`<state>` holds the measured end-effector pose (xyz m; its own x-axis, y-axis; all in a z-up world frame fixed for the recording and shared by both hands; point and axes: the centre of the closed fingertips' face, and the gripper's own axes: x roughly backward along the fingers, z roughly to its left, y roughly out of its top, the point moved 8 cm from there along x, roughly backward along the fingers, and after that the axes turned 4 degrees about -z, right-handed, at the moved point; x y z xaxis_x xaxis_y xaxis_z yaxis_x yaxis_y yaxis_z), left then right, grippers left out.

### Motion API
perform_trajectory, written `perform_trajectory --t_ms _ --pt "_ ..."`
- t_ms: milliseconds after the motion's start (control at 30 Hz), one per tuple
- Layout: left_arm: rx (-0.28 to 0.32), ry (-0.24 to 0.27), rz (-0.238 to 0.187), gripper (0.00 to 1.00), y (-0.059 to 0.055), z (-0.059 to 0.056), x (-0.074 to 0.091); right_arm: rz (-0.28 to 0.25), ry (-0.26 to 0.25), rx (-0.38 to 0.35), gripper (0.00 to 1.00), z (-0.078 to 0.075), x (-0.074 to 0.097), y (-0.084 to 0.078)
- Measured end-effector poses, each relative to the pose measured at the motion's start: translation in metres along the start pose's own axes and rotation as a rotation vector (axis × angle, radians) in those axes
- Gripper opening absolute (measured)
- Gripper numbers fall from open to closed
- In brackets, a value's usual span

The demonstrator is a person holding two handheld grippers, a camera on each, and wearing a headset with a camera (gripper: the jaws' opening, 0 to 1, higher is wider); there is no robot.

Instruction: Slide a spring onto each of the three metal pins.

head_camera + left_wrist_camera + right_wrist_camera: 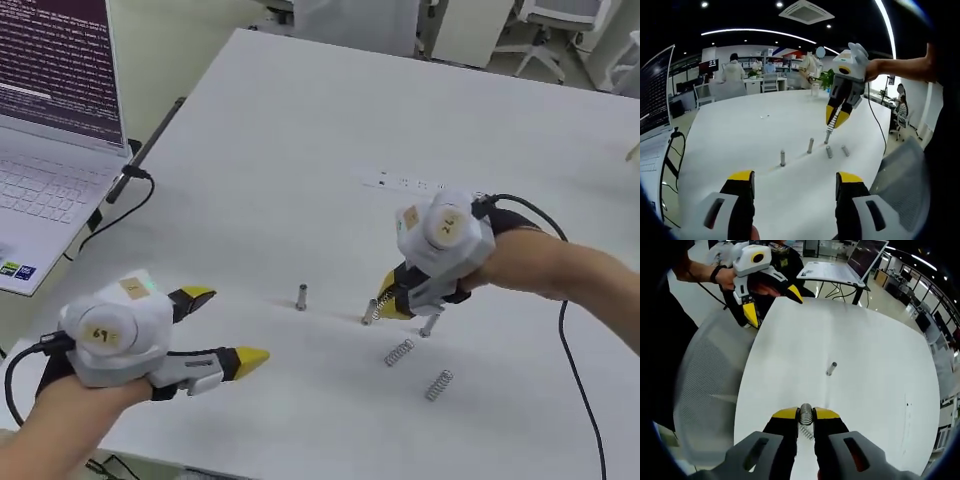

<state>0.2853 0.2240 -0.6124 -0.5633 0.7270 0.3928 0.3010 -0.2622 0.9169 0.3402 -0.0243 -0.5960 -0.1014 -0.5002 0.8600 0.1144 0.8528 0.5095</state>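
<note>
Your left gripper [225,326] hovers near left, jaws apart. Your right gripper [388,303] is clenched on one held spring [806,414], just beside the middle pin [368,318] of three, between left pin [301,297] and right pin [428,324]. Two springs lie loose nearer you: inner spring [398,352] and outer spring [438,385].

The worktop [300,130] is plain white. The left claw [228,326] and right claw [388,303] have white bodies, black arms and yellow tips. The spring [806,414] and pins [301,297] are silvery grey; the cable [562,320] is black.

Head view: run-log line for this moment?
right gripper: shut on spring | left gripper: open, idle | loose springs: two on table | left pin: bare
</note>
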Motion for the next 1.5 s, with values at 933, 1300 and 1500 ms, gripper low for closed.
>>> perform_trajectory --t_ms 933,1300,1500 --pt "0.054 0.060 -0.008 0.60 -0.012 0.010 0.021 0.029 0.040 0.069 0.08 -0.044 -0.051 0.042" --pt "0.070 0.078 -0.015 0.60 -0.013 0.011 0.026 0.051 0.058 0.102 0.08 -0.055 -0.068 0.051" --pt "0.078 0.087 -0.017 0.60 -0.013 0.012 0.028 0.058 0.066 0.115 0.08 -0.059 -0.073 0.055"
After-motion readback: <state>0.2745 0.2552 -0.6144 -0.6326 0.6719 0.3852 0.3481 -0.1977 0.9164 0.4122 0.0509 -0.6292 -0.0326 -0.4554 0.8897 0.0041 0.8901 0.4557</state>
